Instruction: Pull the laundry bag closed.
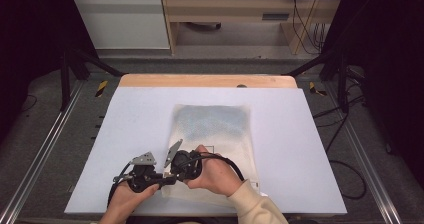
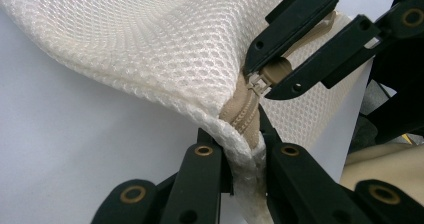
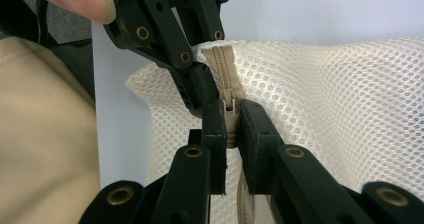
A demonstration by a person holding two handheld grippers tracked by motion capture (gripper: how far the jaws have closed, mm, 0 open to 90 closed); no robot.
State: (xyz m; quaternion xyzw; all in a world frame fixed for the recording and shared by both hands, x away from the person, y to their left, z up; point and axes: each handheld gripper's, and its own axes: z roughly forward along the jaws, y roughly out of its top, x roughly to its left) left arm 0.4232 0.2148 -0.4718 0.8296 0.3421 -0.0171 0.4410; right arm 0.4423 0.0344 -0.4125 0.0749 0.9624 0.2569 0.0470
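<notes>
Both grippers clamped at the mesh bag's zip
The left gripper (image 2: 245, 149) pinched the mesh bag (image 1: 212, 134) corner; the right gripper (image 3: 231, 129) clamped the zip pull (image 3: 230, 115); hands hid that corner from above.

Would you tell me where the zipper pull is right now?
The zipper pull sits at the mesh bag's near-left corner, pinched by the right gripper, beside the left gripper.

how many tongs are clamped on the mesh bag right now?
2. Left tongs pinch the white mesh laundry bag at its beige zipper's end corner; right tongs are shut on the beige zipper slider, beside them.
</notes>
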